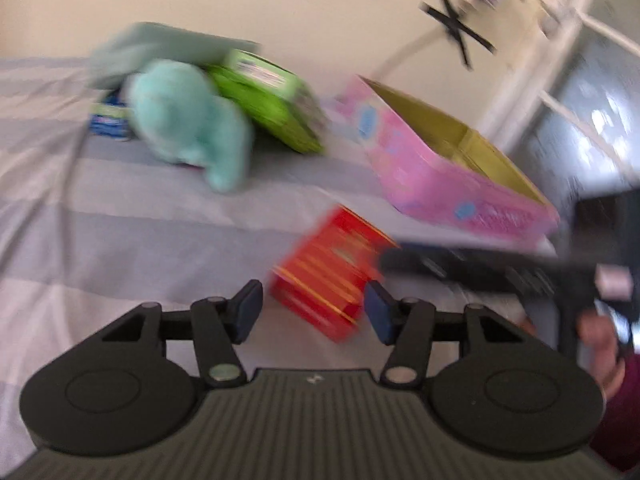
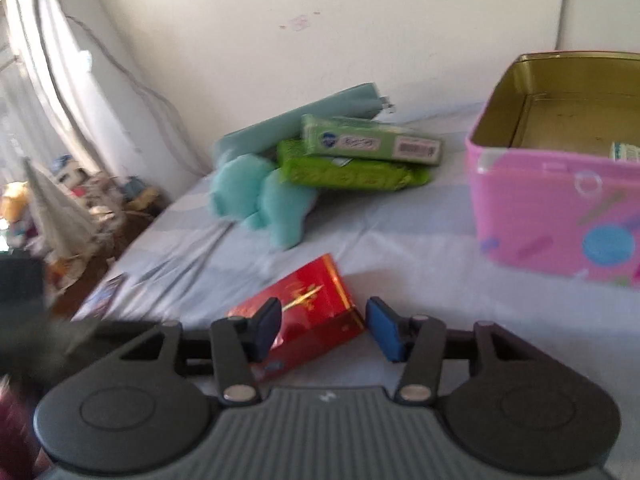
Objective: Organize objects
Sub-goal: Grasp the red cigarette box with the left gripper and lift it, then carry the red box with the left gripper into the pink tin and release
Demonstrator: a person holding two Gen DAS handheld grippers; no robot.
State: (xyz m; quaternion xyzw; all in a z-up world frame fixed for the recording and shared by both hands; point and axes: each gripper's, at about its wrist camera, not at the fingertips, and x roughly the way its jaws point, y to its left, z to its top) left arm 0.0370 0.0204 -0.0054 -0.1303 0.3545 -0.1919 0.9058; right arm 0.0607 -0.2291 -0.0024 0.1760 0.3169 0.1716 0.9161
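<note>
Held the right gripper [image 2: 324, 328] low over the bed, jaws partly open around the red box [image 2: 304, 304]: left pad across the box's left end, right pad just beside its right corner, no squeeze seen. Kept the left gripper [image 1: 314, 316] with jaws apart and empty, the same box lying just beyond them on the striped bed sheet [image 2: 400, 240]. Left the pink tin [image 2: 552, 216] open-topped to the right of the box and apart from it, with a small pale packet [image 2: 624, 152] showing inside. Piled farther back, near the wall: a teal plush toy [image 2: 272, 200], a green pack [image 2: 352, 174] under a paler green pack [image 2: 368, 144], and a teal pouch [image 2: 296, 124] behind them. Caught the left wrist view in heavy blur.
</note>
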